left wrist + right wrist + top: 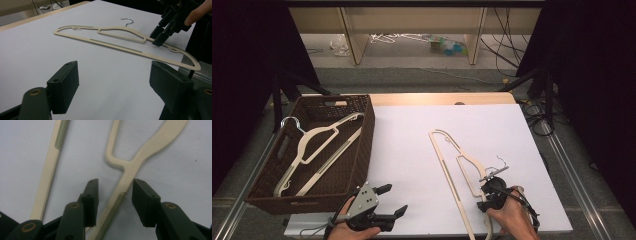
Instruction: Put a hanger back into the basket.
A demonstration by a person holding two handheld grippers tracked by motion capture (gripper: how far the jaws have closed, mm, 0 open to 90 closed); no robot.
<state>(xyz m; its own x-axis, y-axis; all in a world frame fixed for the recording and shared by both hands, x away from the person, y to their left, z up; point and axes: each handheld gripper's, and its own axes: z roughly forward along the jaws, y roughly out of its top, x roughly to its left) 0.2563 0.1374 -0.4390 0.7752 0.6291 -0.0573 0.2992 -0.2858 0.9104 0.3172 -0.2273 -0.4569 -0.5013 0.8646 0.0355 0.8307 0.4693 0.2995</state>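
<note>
A cream plastic hanger with a small metal hook lies flat on the white tabletop, right of centre, running from the middle toward the front edge. My right gripper is tipped down over its near shoulder. In the right gripper view the jaws stand either side of the hanger's arm with a gap on each side, so my right gripper is open. My left gripper rests near the front edge, left of the hanger, open with nothing between its jaws. From there I see the hanger and the right gripper.
A dark woven basket stands at the left of the table, with a cream hanger lying in it. The white sheet ends close behind both hands. Black cables and stands sit off the table's right side.
</note>
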